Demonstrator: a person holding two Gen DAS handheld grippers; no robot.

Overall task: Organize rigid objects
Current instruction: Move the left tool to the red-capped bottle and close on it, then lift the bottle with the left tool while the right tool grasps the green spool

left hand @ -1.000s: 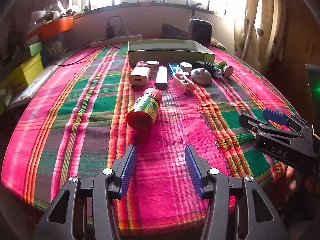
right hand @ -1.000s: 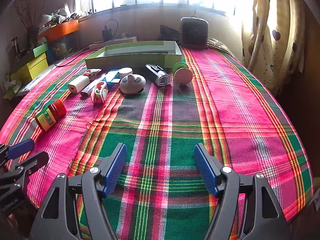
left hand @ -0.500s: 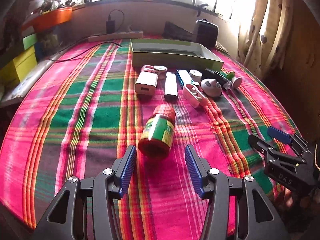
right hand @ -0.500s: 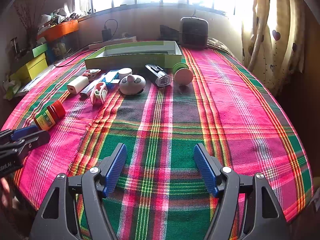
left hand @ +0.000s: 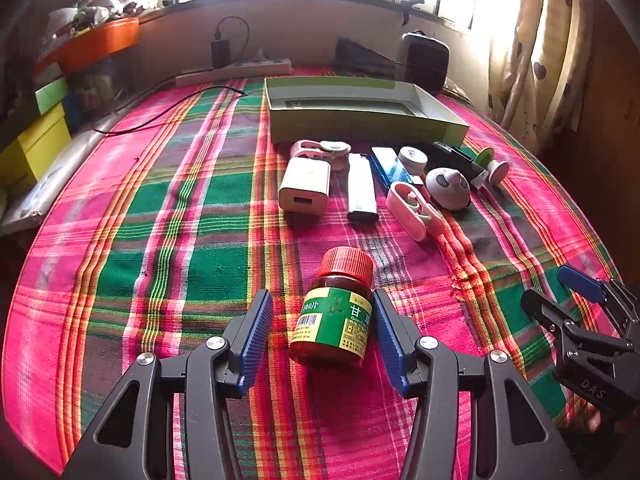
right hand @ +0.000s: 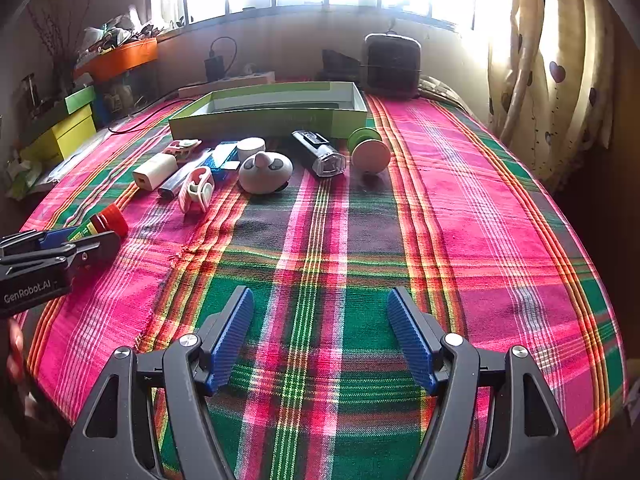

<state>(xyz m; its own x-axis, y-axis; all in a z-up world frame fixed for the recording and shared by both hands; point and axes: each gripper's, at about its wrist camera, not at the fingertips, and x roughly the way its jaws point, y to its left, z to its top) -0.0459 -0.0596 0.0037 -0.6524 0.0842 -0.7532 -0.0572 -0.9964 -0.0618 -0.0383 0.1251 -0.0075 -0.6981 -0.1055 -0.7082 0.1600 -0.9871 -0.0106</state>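
Nothing lies in the green box (left hand: 362, 114) yet; the left hand-held gripper (left hand: 322, 330), wide open, straddles the bottle (left hand: 334, 316), ungripped, clutter ahead

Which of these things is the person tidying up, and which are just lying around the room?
For the job:
pill bottle, lying between the open left gripper
green box
white charger
lighter
panda-face gadget
pink clip
right gripper, open over bare cloth

Just lying about:
power strip
orange tray
curtain
yellow box
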